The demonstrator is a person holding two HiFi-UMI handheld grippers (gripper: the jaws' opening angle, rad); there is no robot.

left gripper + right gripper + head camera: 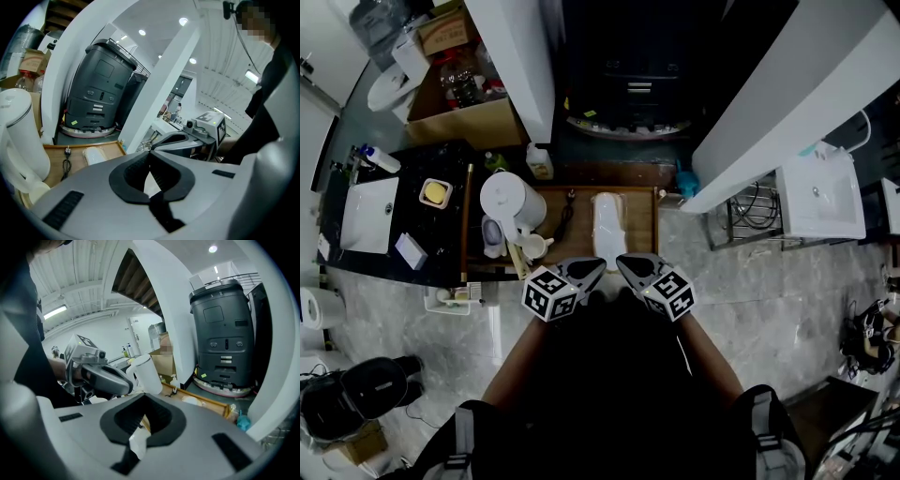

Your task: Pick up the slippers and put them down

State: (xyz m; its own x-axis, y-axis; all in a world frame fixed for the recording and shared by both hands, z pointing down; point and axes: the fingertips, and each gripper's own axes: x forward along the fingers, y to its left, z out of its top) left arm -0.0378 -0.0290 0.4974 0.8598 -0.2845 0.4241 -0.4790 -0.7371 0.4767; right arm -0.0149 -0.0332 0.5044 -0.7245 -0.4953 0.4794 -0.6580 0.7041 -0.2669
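Observation:
A white slipper point(607, 225), seemingly in a clear wrapper, lies on a low wooden tray point(644, 217) on the floor ahead of me. It also shows in the left gripper view as the slipper point(94, 155), and faintly in the right gripper view as the slipper point(191, 401). My left gripper point(596, 267) and right gripper point(625, 262) hang side by side near my body, short of the tray and apart from the slipper. Both have their jaws shut. A small white scrap point(138, 442) shows at the seam of the right gripper point(143, 420); what it is I cannot tell. Nothing sits in the left gripper point(150, 164).
On the tray's left stand a white kettle point(512, 200) and a cup point(534, 246), with a black cable point(567, 212) beside them. A black counter with a sink point(370, 214) lies to the left, a dark machine point(633, 84) beyond, white slanted pillars on both sides, a wire rack point(750, 211) to the right.

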